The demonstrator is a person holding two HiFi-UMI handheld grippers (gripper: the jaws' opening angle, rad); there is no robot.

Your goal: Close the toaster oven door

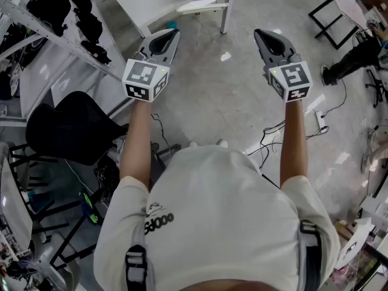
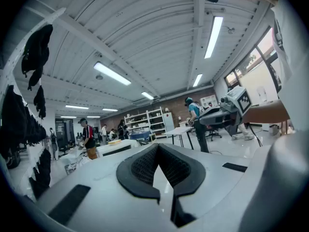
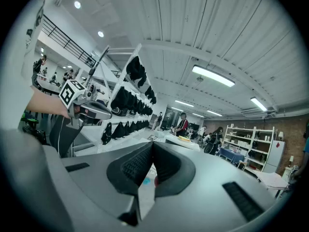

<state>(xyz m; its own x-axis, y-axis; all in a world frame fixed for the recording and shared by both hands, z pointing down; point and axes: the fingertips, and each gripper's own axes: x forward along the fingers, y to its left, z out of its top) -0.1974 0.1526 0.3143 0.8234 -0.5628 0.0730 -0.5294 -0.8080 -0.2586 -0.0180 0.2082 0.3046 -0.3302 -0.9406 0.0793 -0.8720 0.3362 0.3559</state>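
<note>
1. The left hand-held grey gripper with black ribbed pads and a square-marker cube is held out level in front of the person's white T-shirt, over bare grey concrete floor; its own view shows the jaws clenched tip to tip with nothing between them
2. The matching right grey gripper is carried the same way, well apart from the left; its view shows the pads meeting at the tips, empty too
3. Both point level into the open workshop rather than at any appliance, which reads as a neutral carrying pose: arms out and jaws closed because there is nothing to grasp
4. The toaster oven and its door appear in no view, so where it stands and whether the door is open cannot be told; I judge the task is not under way here
5. What is near explains the stance: a white table lies ahead, a black office chair sits to the person's left beside a white rack of black bags, and loose black cables cross the floor to the right, so the person stands in the open gap between them
</note>
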